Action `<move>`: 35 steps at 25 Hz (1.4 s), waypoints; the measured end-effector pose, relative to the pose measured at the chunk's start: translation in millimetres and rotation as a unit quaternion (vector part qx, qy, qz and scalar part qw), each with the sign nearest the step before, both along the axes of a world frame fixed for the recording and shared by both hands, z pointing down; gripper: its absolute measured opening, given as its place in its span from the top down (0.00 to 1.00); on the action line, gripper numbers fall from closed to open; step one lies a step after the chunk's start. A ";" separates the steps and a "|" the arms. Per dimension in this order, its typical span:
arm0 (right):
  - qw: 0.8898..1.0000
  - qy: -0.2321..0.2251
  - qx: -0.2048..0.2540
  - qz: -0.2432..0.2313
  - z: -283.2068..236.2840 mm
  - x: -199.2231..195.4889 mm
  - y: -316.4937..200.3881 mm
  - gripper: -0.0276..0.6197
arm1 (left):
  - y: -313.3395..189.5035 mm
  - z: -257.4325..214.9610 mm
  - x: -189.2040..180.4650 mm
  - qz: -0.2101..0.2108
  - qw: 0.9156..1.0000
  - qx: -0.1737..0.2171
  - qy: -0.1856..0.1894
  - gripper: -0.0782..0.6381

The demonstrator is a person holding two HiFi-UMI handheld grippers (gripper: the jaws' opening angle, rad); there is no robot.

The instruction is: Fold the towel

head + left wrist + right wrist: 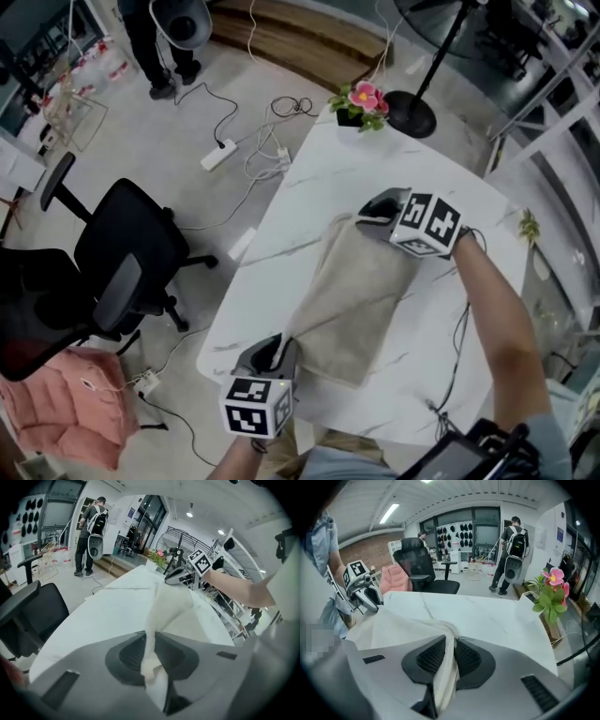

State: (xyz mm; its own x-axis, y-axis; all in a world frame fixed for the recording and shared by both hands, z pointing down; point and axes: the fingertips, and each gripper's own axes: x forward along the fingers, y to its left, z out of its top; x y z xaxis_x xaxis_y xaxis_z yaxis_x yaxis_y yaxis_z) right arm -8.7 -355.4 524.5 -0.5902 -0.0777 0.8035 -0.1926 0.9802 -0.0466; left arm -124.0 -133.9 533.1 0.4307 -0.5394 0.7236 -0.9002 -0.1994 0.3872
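Towel (352, 300) lies flat on the white tabletop (309, 187), from the middle of it down to just short of the near edge, well clear of the flower pot (361, 103) at the far corner. Your left gripper (272, 354) has its jaws clamped on the towel's near-left corner, a thin ridge of cloth pinched between the pads. Your right gripper (375, 214) is closed the same way on the far end, apparently on the same long side.

Watch the bite first. Each jaw holds only a narrow gather of fabric, so a quick pull could let one corner slide out and drop, leaving you with half a fold. If you raise one end higher or sooner than the other, the edge will twist and the fold will land skewed. Dragging instead of lifting could pull the near end over the near edge of the tabletop.

The towel's long axis runs roughly parallel to the tabletop's left edge, from the near edge toward the far corner, with its short ends facing you and the flowers.
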 end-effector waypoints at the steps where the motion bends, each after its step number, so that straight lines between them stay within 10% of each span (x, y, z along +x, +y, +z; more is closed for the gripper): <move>1: 1.000 -0.006 0.005 0.001 -3.2 0.6 -1.2 0.86 | -0.2 -1.2 0.2 -0.002 1.000 0.003 -0.002 0.81; 11: 0.988 -0.085 0.129 -0.029 -92.2 -38.4 -3.6 0.86 | 20.5 -38.0 3.0 -0.027 0.999 0.038 0.008 0.83; 21: 0.996 -0.024 0.076 -0.045 19.6 -70.5 -21.0 0.85 | 20.0 8.4 -11.2 -0.048 0.999 -0.006 -0.010 0.83; 29: 0.988 -0.141 0.039 0.046 -44.2 -62.2 -42.2 0.60 | 14.6 4.4 -12.0 -0.041 0.999 -0.007 0.000 0.80; 35: 0.988 -0.135 0.073 0.028 -69.8 -11.6 -6.7 0.81 | 21.2 7.6 -13.1 -0.024 1.000 -0.010 -0.008 0.79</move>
State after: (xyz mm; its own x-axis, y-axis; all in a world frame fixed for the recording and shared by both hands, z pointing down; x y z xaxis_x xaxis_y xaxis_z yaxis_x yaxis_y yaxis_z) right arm -20.2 -362.1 454.7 -0.7732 -0.2203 0.5946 -0.2466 0.9684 0.0380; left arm -137.1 -112.7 540.7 0.3934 -0.5439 0.7412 -0.9145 -0.1483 0.3765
